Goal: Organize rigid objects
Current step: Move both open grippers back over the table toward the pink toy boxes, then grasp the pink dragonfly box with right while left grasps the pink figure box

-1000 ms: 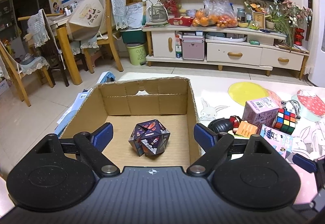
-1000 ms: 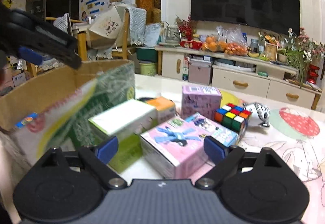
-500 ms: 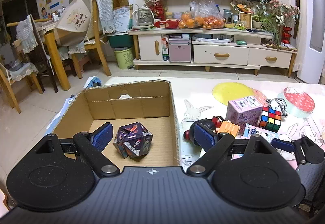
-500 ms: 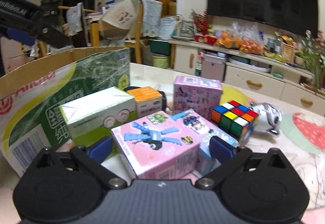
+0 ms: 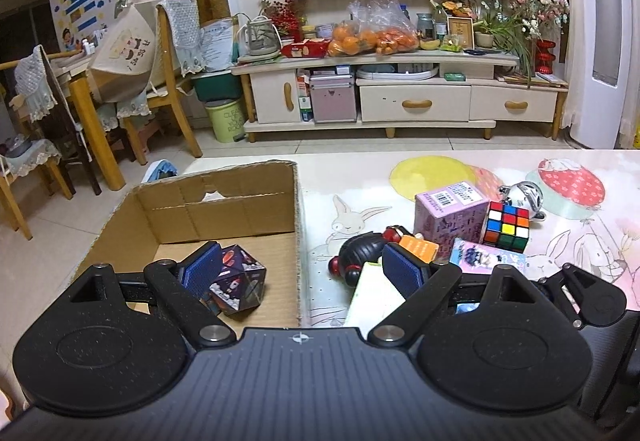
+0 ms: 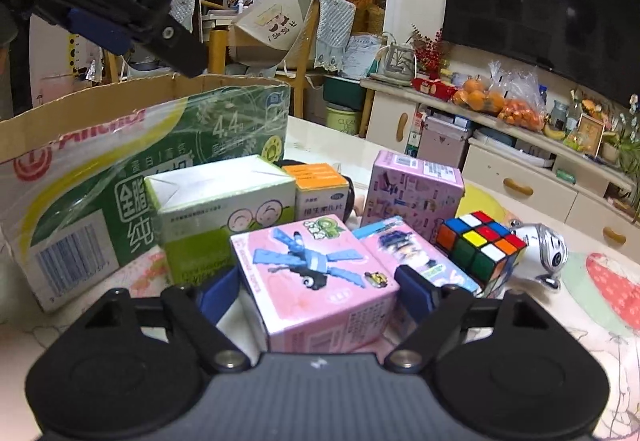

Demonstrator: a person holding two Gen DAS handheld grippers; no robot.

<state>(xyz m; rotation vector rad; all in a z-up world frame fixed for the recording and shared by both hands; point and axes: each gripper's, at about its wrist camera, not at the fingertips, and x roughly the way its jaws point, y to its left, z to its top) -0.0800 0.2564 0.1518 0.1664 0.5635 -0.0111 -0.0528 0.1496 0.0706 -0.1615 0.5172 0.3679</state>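
Around pink box (image 6: 316, 277): right gripper (image 6: 316, 291) jaws wide, level | left gripper (image 5: 304, 273) empty, above carton (image 5: 298, 209)

A cardboard box (image 5: 224, 209) sits at the worktop's (image 5: 360, 177) left, holding a faceted puzzle cube (image 5: 238, 283). To its right cluster small cartons, with a Rubik's cube (image 5: 506, 229) just right of the barcoded carton (image 5: 450, 211).

Warm dim indoor light, strong fisheye bending at edges (right view softer)
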